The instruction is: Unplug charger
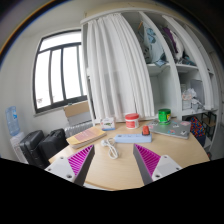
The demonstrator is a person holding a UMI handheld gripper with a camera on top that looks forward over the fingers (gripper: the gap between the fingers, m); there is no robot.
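A white charger cable (108, 147) lies coiled on the wooden desk (112, 172), just ahead of my fingers. It runs to a white power strip (126, 138) lying flat a little further on. My gripper (114, 165) is open and empty, low over the desk. The left purple pad (80, 158) and the right purple pad (148, 160) stand wide apart, with bare desk between them. I cannot make out the plug itself.
Beyond the strip stand a red container (131, 121), a green cup (164, 115) and a grey tray (172, 130). Stacked books (85, 135) lie to the left. A black chair (35, 145), a window (60, 65), white curtains (115, 65) and shelves (175, 60) lie beyond.
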